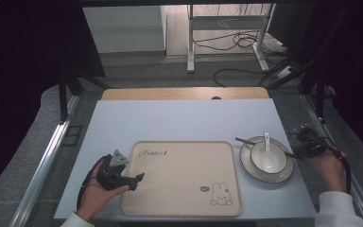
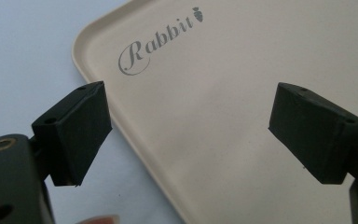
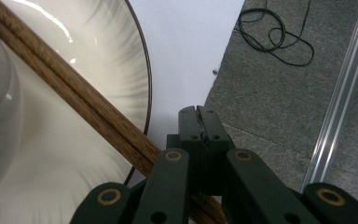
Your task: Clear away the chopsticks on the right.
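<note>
Two grippers frame the scene. At left, my left gripper (image 1: 139, 178) hovers with jaws spread wide over the edge of the beige tray (image 1: 179, 208) (printed "Rabbit"). At right, my right gripper (image 1: 297, 152) has its jaws pressed together with nothing between them, beside the wooden chopsticks (image 1: 246, 142) lying across the plate (image 1: 246, 165) that holds a bowl and white spoon (image 1: 267, 156). Likely hazard: nudging the chopsticks, slender and brown, would roll them off the rim.
</note>
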Tool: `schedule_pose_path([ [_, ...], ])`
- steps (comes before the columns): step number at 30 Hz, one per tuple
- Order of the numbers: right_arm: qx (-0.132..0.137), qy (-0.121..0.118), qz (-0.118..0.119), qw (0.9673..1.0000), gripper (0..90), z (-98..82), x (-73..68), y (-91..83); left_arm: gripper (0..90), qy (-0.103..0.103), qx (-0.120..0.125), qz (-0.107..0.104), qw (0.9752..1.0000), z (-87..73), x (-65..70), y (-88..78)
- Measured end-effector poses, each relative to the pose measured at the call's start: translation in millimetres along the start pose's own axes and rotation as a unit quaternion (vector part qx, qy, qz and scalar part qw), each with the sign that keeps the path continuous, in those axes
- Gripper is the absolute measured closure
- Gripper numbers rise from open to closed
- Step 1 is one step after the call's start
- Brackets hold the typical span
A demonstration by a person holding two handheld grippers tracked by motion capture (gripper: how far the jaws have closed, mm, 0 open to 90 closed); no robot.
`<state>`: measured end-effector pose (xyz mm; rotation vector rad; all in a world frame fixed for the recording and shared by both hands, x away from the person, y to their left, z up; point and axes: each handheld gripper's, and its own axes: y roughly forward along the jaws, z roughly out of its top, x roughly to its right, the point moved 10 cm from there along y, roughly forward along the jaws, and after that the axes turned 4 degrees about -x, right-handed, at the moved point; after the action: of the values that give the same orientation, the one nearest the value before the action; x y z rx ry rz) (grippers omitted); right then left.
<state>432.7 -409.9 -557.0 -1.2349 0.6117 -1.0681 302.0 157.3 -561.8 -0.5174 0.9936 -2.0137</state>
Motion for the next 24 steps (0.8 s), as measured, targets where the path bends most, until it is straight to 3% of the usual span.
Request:
schedule_pose_path([
  [6,0.005,0.005,0.004,1.0,89.3,-2.0,1.3,-1.7,13.1,0.0,0.0,-0.001,1.0,-0.1,-0.3,0.2],
  [11,0.03,0.001,0.006,0.9995,89.3,2.8,0.1,-14.3,13.1,-0.001,0.0,0.0,1.0,-0.3,-0.7,0.2],
  [15,0.051,-0.004,0.022,0.9984,89.3,5.0,-5.6,-25.5,13.1,-0.002,-0.001,0.0,1.0,-0.5,-0.7,0.3],
  [24,0.051,-0.018,0.037,0.9979,89.2,4.7,-15.1,-27.4,13.1,-0.001,0.0,-0.002,1.0,0.0,-0.7,0.1],
])
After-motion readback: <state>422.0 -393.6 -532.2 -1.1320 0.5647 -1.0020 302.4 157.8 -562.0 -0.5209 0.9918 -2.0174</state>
